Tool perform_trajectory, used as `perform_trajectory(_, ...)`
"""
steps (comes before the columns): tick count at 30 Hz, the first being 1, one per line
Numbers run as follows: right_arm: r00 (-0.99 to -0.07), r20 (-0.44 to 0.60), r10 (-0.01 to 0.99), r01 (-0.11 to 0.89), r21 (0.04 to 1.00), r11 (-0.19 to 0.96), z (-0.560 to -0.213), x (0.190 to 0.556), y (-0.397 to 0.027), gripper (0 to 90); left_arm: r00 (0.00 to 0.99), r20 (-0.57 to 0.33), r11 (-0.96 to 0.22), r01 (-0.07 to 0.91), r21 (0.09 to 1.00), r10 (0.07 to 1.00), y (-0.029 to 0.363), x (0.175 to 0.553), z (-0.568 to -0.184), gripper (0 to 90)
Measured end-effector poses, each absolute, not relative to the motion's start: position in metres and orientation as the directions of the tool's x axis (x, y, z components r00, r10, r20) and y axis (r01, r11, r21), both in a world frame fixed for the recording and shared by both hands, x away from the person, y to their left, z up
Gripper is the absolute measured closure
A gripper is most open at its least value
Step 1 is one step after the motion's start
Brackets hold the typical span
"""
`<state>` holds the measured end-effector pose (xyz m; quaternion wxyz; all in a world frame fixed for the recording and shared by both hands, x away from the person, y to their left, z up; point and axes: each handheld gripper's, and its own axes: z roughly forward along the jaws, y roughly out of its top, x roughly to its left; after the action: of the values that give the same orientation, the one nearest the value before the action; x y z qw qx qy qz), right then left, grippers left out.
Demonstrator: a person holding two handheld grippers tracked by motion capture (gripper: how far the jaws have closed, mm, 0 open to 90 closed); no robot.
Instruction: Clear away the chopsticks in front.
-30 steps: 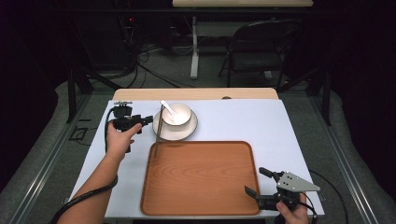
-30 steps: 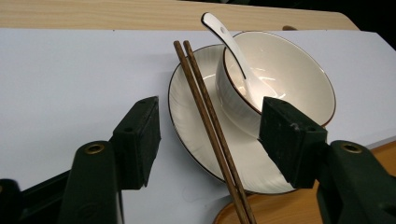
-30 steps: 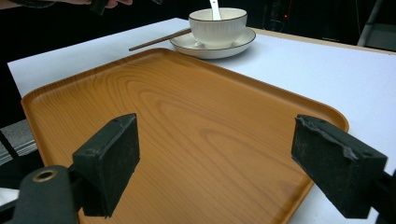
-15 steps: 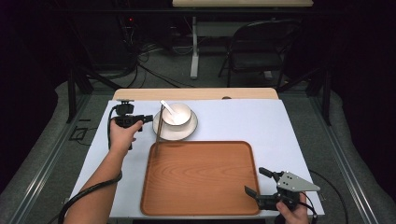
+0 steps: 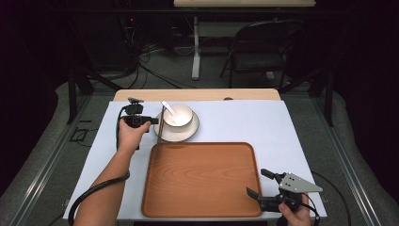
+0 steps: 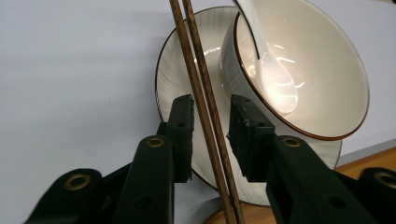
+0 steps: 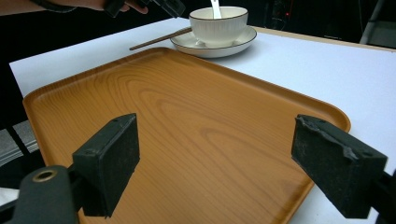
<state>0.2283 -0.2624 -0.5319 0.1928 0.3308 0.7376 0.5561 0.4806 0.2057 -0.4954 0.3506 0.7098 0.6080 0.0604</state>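
The left gripper has just been closing its jaws around the chopsticks leaning on the plate, pads not yet touching, so a pickup looks imminent, while the right gripper hangs released over the tray.

Bare wooden tray lies open in front – bowl and plate crowd the chopsticks' right side.

Pair of dark brown wooden chopsticks is lying side by side, leaning on the left rim of the white saucer, running from upper centre to bottom centre in the left gripper view. In the high view the pair is sitting left of centre.
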Motion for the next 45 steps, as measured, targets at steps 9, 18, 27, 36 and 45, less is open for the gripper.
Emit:
perform_trajectory(9,-0.708,0.083,0.702,0.272,0.949,0.162,-0.532,0.228,-0.263,15.1,0.242,-0.354,-0.015,0.843,0.538,0.903,0.204,0.487,-0.503,74.6)
perform_trajectory(18,-0.708,0.083,0.702,0.272,0.948,0.162,-0.532,0.228,-0.263,15.2,0.235,-0.372,-0.014,0.86,0.51,0.898,0.2,0.491,-0.509,76.8)
perform_trajectory(27,-0.708,0.08,0.702,0.271,0.948,0.165,-0.532,0.228,-0.263,15.1,0.194,-0.393,-0.002,0.898,0.439,0.899,0.197,0.496,-0.512,79.7)
perform_trajectory(36,-0.71,0.076,0.7,0.267,0.949,0.167,-0.532,0.228,-0.263,15.1,0.117,-0.43,0.046,0.935,0.351,0.895,0.199,0.503,-0.512,81.7)
perform_trajectory(45,-0.71,0.075,0.7,0.265,0.949,0.168,-0.532,0.227,-0.263,15.1,0.061,-0.45,0.086,0.95,0.3,0.891,0.201,0.507,-0.513,83.9)
